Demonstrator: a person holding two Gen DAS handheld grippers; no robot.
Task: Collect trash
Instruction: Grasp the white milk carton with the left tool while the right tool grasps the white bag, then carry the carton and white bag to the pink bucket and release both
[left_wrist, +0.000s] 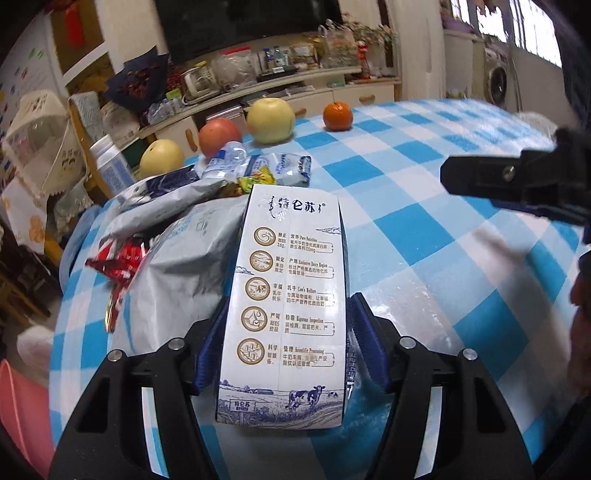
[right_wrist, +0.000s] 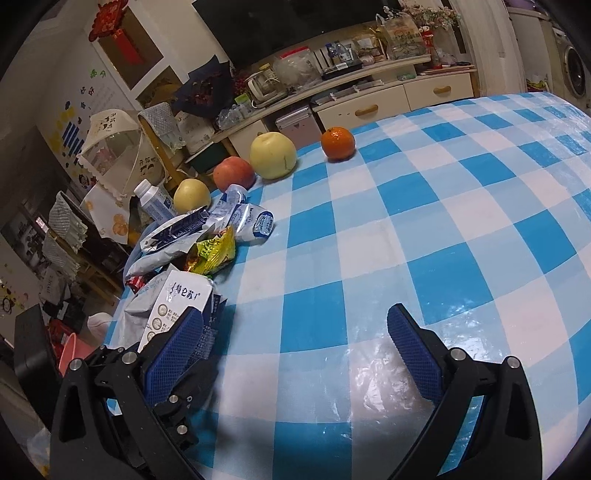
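We've got the left gripper (left_wrist: 284, 354) clamped on the milk carton (left_wrist: 291, 295) — slick sides, could slip; right gripper (right_wrist: 295, 354) open, empty.

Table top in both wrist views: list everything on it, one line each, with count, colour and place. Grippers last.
milk carton: 1, white with blue print, between the left gripper's fingers, leaning on the grey bag
grey plastic bag: 1, grey, left of the carton
red wrapper: 1, red, at the table's left edge
yellow wrapper: 1, yellow, in the trash pile
milk pouches: several, white and blue, far end of the pile
small bottle: 1, white and blue, behind the pile
pears: 2, yellow, back row
apple: 1, red, between the pears
tangerine: 1, orange, right of the fruit row
tablecloth: 1, blue and white check
left gripper: around the carton
right gripper: open, over bare cloth
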